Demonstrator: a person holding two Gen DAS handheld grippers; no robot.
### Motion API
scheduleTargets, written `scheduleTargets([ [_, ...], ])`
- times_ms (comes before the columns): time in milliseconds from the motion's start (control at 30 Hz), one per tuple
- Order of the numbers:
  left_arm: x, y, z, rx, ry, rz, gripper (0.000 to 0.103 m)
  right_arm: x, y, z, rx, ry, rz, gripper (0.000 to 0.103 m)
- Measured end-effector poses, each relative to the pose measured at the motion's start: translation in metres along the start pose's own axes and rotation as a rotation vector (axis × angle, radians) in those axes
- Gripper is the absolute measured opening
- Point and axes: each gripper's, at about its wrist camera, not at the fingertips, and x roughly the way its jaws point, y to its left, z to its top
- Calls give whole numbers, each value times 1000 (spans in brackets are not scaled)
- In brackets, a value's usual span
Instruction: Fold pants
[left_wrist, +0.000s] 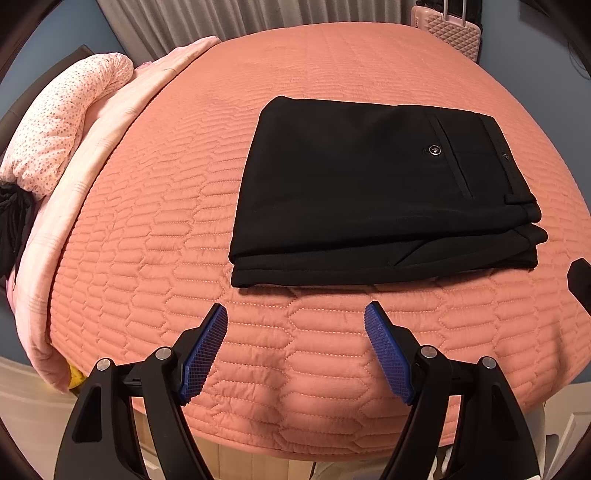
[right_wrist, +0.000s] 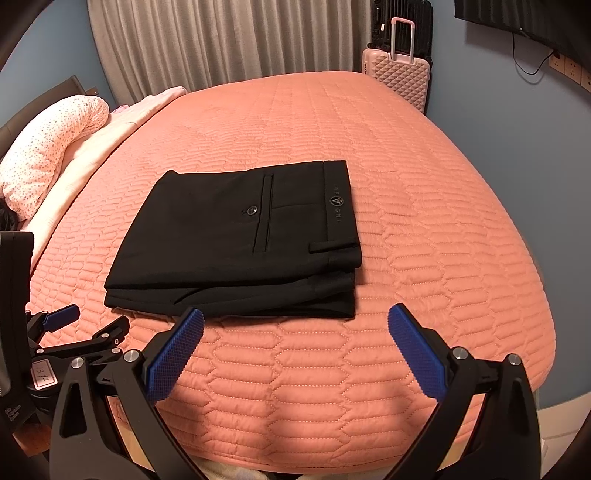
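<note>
Folded black pants (left_wrist: 380, 192) lie on the quilted bedspread (left_wrist: 184, 221), long axis left–right, waistband rightward. Left gripper (left_wrist: 295, 317) and right gripper (right_wrist: 295, 321) hover nearside, fingers spread, empty.

The waistband (right_wrist: 338, 206) of the black pants (right_wrist: 229, 243) carries faint grey printing — a small triangular emblem with spaced letters to either side; "N E" and "G N" can be made out, the rest cannot. In the left wrist view only a tiny triangular mark shows on the waistband (left_wrist: 505, 156), too small to read. A white label (right_wrist: 43, 376) on the left gripper (right_wrist: 92, 325) reads "3.14". Below it, a black housing (right_wrist: 14, 410) bears small white lettering — illegible.
</note>
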Motion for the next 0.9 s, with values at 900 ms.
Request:
scheduleTargets([
  [900, -24, 11, 3, -47, -77, 2, 75, -10, 2, 3, -5, -26, 15, 98],
])
